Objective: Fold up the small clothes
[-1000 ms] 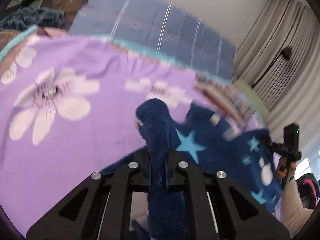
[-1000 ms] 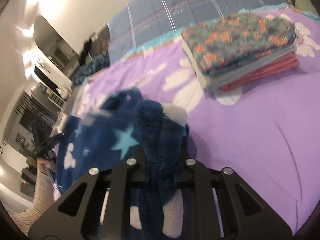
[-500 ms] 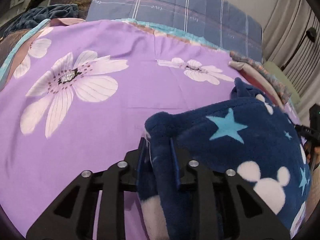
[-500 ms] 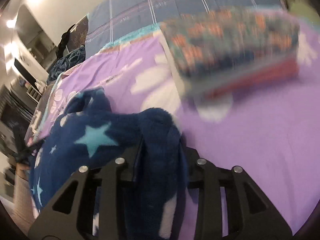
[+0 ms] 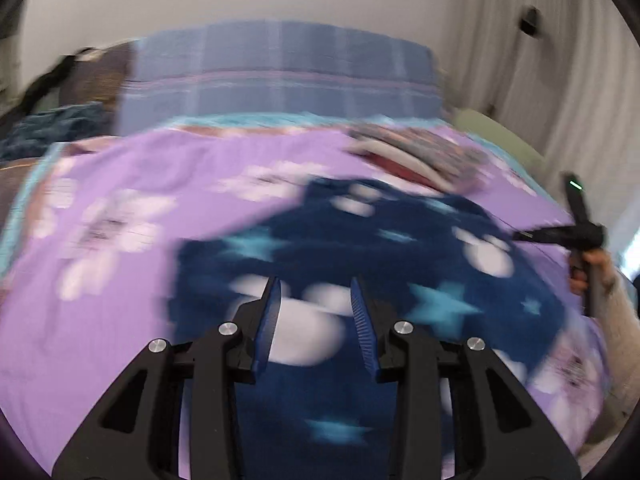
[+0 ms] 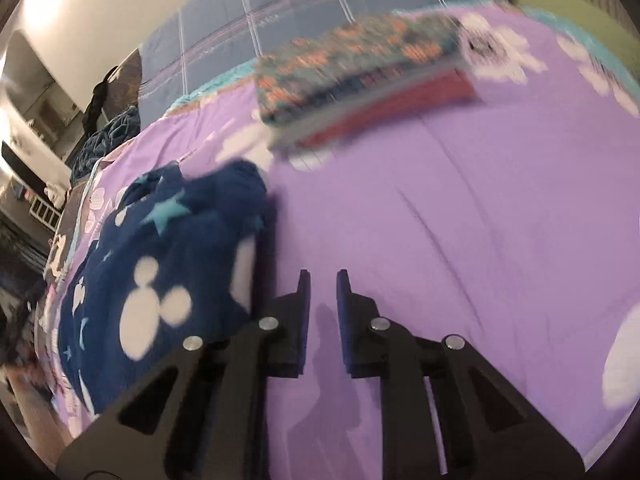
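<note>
Fleece garment (image 5: 360, 248) lies spread on the purple bedsheet (image 5: 120, 320). My left gripper (image 5: 315, 300) is opening above it, empty; my right gripper (image 6: 322, 292) is closing on nothing beside it. Risk: bunched far edge skews my next fold.

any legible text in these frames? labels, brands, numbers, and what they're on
None readable.
Blue plaid blanket: faint small marks along its stripes in the right wrist view, too small and blurred to read.
Navy fleece garment: stars and white mouse-head shapes only, no lettering.
Purple floral sheet and the folded stack: patterns only, no writing visible.
</note>
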Demonstrator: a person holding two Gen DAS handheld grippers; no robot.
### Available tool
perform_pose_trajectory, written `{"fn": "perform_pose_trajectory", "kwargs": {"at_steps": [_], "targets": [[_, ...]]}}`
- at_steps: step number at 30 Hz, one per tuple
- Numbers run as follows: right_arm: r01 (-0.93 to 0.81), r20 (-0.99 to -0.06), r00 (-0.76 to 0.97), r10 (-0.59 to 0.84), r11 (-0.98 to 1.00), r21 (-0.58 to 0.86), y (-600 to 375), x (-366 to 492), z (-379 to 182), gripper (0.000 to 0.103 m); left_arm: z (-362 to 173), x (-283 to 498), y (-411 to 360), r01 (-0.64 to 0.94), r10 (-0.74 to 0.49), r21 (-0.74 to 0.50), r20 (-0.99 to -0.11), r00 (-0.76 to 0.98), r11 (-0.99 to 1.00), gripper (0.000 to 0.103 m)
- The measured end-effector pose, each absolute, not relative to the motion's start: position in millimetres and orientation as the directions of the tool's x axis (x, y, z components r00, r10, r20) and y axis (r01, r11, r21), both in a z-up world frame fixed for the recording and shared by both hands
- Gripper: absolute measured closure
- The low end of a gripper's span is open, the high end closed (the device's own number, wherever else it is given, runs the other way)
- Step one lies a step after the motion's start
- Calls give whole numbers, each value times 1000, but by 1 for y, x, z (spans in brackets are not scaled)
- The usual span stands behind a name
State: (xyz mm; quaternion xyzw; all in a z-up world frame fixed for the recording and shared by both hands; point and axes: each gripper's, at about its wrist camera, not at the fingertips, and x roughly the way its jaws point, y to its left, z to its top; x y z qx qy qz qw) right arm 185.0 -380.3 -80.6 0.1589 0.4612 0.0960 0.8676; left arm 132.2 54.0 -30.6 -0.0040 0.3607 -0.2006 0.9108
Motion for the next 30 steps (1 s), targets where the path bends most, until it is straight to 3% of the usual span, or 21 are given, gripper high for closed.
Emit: {"fn": "perform_pose_trajectory", "kwargs": {"at_steps": [2, 5, 6, 8, 11, 14, 19, 20, 30], "targets": [[-66, -763, 555, 330, 932, 355, -378, 174, -80, 88, -37, 114, -4, 477, -456, -167, -666, 590, 863, 66], [-126, -758, 522, 391, 914, 385, -379, 171, -82, 88, -45, 92, -69, 571, -489, -122, -677, 550, 812, 65], [-145, -755, 504, 420, 903, 405, -375, 173, -85, 86, -48, 84, -98, 596, -481, -84, -683, 549, 799, 61], [-175, -746, 482, 460, 885, 432, -375, 177, -88, 82, -55, 72, -134, 630, -485, -51, -688, 540, 775, 42], [-210, -733, 422, 533, 845, 493, -373, 186, -95, 81, -64, 60, -179, 682, -489, -17, -711, 506, 731, 40], [-260, -736, 364, 571, 821, 509, -364, 197, -98, 74, -75, 51, -213, 700, -433, 68, -742, 512, 711, 33], [-284, -740, 271, 615, 786, 550, -356, 222, -93, 42, -86, 45, -243, 695, -362, 145, -768, 527, 705, 25], [-290, -730, 254, 635, 770, 568, -354, 229, -91, 39, -88, 46, -245, 691, -352, 147, -774, 526, 708, 25], [-328, -602, 255, 757, 653, 683, -359, 230, -99, 39, -91, 43, -247, 665, -296, 172, -795, 530, 727, 23]]}}
